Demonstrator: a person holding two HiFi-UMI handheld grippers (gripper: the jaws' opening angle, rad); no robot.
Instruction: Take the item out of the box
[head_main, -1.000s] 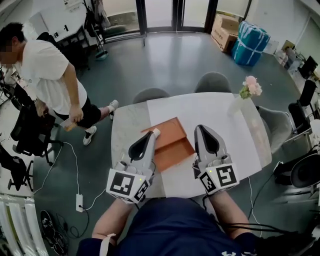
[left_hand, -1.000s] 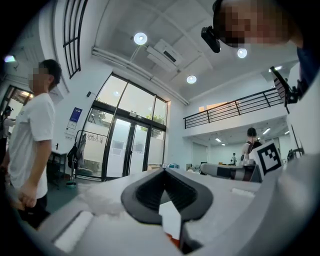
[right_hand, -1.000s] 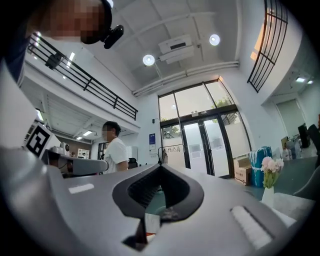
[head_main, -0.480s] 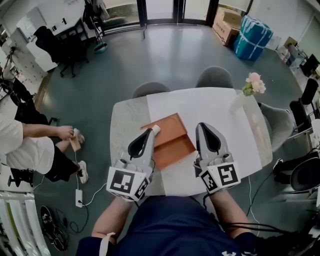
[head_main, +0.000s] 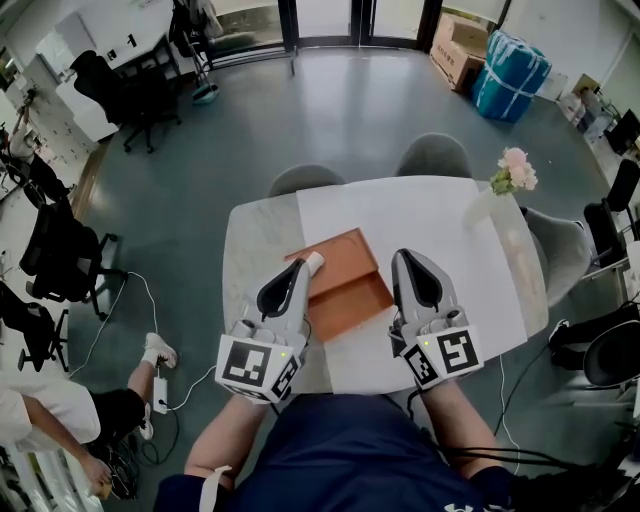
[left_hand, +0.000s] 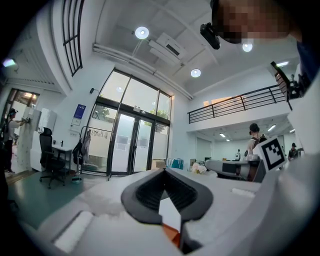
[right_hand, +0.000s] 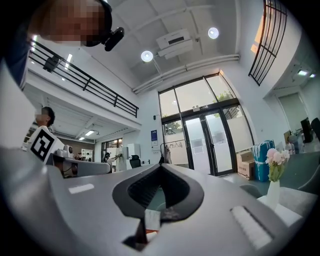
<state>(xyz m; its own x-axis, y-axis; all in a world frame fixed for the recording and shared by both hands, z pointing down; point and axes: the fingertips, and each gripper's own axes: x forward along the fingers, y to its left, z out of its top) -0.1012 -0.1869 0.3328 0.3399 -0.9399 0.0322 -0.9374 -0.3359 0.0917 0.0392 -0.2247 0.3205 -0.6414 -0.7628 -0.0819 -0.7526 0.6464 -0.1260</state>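
- The box (head_main: 345, 285) is lying on the table (head_main: 252, 250), overlapping the left edge of the sheet (head_main: 430, 225) that is covering most of the tabletop.
- The left gripper (head_main: 312, 264) is sitting over the box's left edge.
- The right gripper (head_main: 408, 260) is sitting just right of the box, above the sheet.
- The vase (head_main: 480, 208) is standing at the sheet's far right corner.
- Two chairs (head_main: 302, 187) are standing side by side behind the table.
- A person (head_main: 60, 420) is crouching on the floor at the near left, well apart from the table.

The bystander (head_main: 45, 418) has moved from 10 o'clock to 8 o'clock of the tabletop (head_main: 255, 235). Posture: bent low.
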